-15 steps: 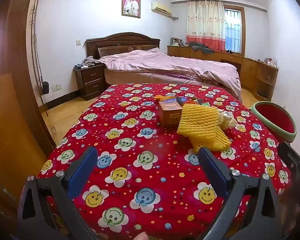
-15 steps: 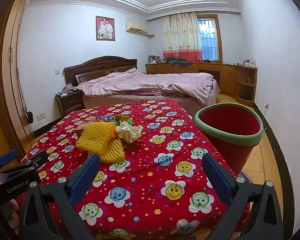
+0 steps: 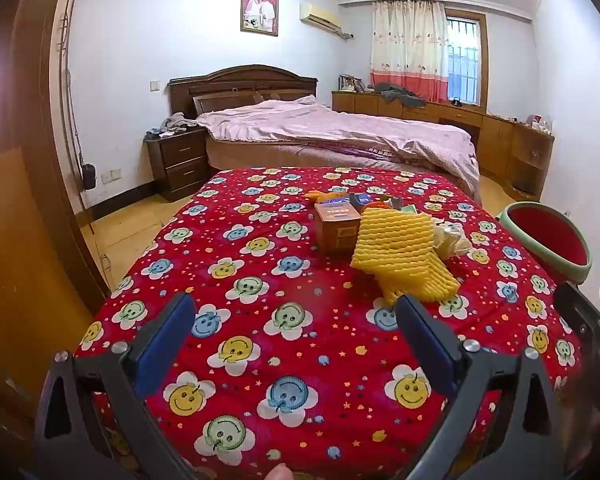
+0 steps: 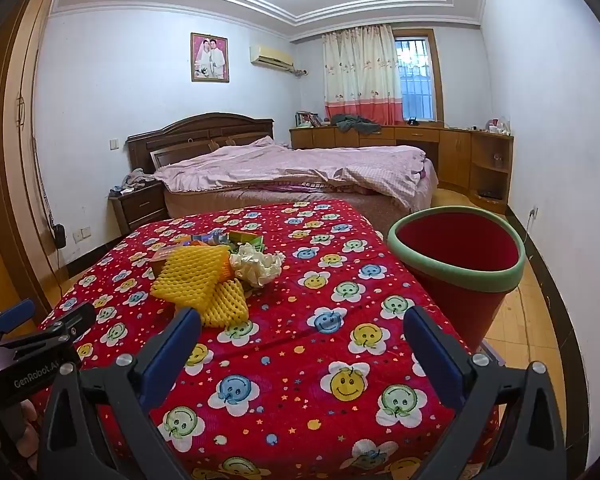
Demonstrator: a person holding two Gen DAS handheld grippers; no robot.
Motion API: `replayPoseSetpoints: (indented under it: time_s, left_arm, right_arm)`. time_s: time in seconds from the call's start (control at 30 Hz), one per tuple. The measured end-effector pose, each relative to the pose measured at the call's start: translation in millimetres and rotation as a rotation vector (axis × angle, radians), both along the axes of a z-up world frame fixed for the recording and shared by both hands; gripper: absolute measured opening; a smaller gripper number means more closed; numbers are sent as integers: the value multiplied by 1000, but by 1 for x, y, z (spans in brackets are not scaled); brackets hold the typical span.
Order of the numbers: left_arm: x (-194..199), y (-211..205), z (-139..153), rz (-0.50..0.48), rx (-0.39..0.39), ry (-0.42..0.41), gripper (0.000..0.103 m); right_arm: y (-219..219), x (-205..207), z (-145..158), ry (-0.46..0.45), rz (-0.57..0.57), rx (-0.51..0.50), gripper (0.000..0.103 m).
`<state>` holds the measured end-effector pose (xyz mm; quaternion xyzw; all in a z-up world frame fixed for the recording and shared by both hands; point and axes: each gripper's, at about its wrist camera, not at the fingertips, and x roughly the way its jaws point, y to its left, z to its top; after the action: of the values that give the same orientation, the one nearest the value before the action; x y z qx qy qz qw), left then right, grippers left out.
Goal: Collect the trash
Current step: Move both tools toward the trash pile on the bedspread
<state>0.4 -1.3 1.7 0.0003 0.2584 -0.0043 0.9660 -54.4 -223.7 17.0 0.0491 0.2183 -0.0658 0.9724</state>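
A pile of trash lies mid-table on the red smiley-face cloth (image 3: pixel 260 320): yellow foam fruit netting (image 3: pixel 400 252), a small brown cardboard box (image 3: pixel 336 228), crumpled white paper (image 4: pixel 260 264) and coloured wrappers (image 4: pixel 244 238). The netting also shows in the right wrist view (image 4: pixel 198 280). A red bin with a green rim (image 4: pixel 460 264) stands off the table's right side, also in the left wrist view (image 3: pixel 552 240). My left gripper (image 3: pixel 296 340) is open and empty over the near table, short of the pile. My right gripper (image 4: pixel 300 344) is open and empty, right of the pile.
A bed with a pink cover (image 3: pixel 340 136) stands behind the table. A dark nightstand (image 3: pixel 176 160) is at its left, wooden cabinets (image 4: pixel 420 148) under the window. A wooden door frame (image 3: pixel 40 160) runs along the left. The floor is yellow wood.
Both views have shifted only slightly; the pile sits marginally nearer in the left wrist view. Both grippers stay open and empty.
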Motion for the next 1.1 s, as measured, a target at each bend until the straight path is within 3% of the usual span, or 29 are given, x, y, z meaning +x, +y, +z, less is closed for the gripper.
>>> replayPoseSetpoints:
  time_s: [1.1]
  left_arm:
    - [19,16,13,35,-21,1,99]
  right_arm:
    - [-12,13,13,23,15,17,103]
